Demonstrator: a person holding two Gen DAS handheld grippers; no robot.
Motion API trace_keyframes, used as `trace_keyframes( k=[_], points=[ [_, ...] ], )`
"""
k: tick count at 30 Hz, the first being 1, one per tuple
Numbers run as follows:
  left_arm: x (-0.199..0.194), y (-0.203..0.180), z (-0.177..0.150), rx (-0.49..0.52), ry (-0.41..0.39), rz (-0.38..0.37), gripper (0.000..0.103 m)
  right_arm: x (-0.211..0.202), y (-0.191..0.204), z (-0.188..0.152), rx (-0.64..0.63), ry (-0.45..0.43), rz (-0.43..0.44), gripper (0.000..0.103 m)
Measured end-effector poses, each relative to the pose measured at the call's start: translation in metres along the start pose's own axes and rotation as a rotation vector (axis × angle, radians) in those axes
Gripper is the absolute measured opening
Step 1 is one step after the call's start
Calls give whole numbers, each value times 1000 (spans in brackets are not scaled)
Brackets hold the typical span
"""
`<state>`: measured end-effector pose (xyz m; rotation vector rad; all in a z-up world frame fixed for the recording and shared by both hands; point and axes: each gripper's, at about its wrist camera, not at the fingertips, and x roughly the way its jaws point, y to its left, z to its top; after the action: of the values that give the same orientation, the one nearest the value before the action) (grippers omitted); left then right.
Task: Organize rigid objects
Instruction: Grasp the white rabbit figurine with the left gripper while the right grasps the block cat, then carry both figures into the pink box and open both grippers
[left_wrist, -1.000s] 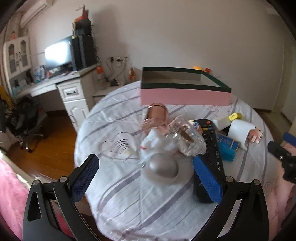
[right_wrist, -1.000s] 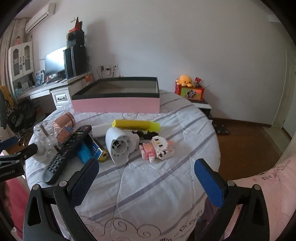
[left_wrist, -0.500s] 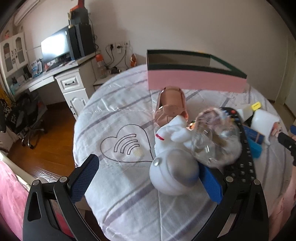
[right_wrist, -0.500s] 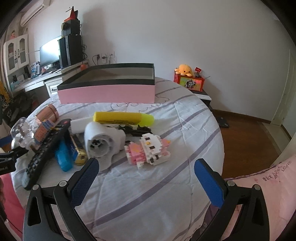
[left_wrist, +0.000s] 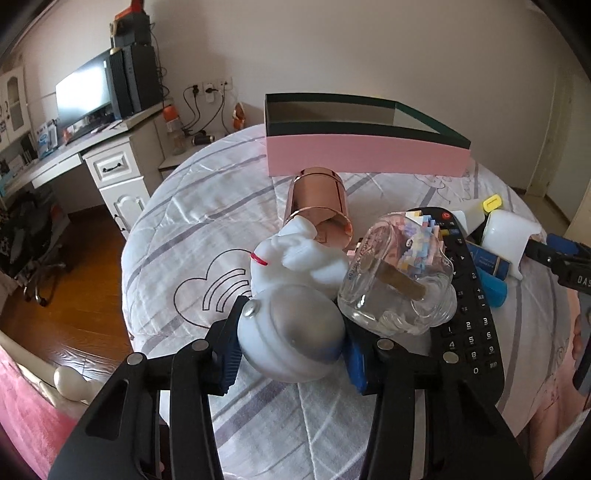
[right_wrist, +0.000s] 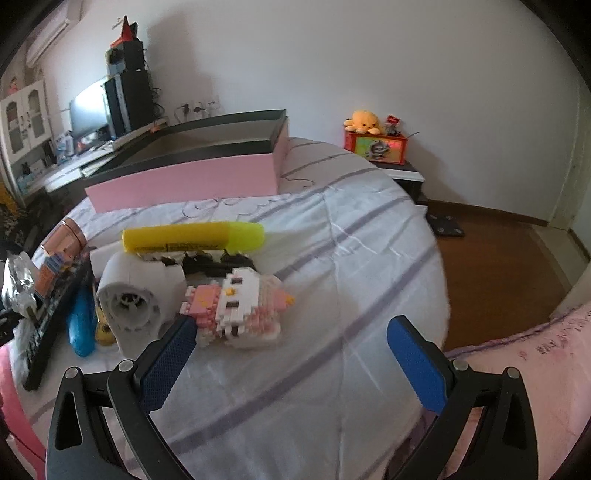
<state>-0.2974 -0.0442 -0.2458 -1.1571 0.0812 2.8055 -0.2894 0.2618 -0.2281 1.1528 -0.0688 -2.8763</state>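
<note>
Left wrist view: left gripper jaws closing, both blue pads against the white figurine on the striped bedspread — glass jar just beside it, pink box behind. Right gripper jaws wide apart, nothing between them — block toy just ahead

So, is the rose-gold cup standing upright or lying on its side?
On its side. The rose-gold cup lies on the bedspread in front of the pink box, its round side facing up.
</note>
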Motion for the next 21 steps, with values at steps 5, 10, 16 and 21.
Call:
trace_keyframes(
  k=[5,10,16,21],
  points=[
    [-10,-1,5,15,-17,-12,47,15,12,3,-59,26,8,97],
    [-17,-3,12,14,-33,-18,47,14,9,7,-51,21,14,62],
    [-26,-3,24,16,-63,-26,47,5,8,11,-46,1,19,61],
    [-31,-11,46,36,-102,-53,47,-6,20,32,-80,-39,16,62]
  ],
)
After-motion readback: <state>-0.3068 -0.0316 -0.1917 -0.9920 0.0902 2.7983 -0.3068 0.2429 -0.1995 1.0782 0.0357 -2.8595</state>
